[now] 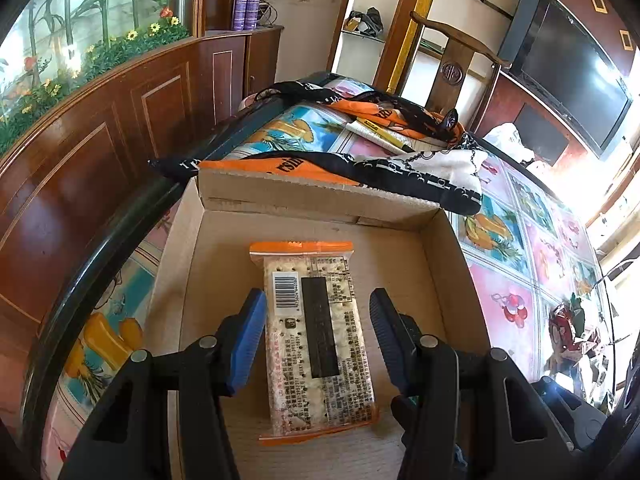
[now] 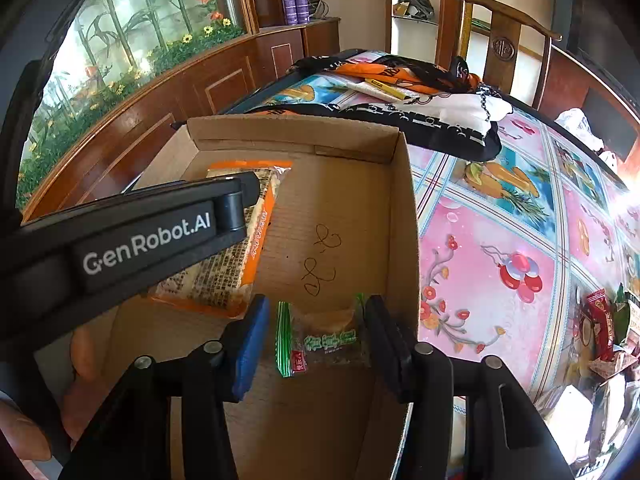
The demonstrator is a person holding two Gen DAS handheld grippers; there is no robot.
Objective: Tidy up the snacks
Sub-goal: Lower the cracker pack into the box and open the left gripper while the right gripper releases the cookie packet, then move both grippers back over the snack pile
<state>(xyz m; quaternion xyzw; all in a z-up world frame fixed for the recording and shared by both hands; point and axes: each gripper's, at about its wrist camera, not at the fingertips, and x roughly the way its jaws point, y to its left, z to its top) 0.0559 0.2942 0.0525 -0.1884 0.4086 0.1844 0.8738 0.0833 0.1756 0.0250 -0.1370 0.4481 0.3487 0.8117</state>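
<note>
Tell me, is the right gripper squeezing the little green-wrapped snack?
Apart. The right wrist view shows cardboard between the right gripper fingers and both ends of the green-wrapped snack.

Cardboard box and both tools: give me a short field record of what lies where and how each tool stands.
container: open cardboard box on a patterned tablecloth
in box, left side: orange-edged cracker pack, lying flat, barcode up
in box, right side: green-edged snack packet, lying flat
left tool: open, astride the cracker pack, pads clear of it
right tool: open, astride the snack packet, not pressing it
waiting outside the box: more wrapped snacks on the tablecloth's right side
</note>
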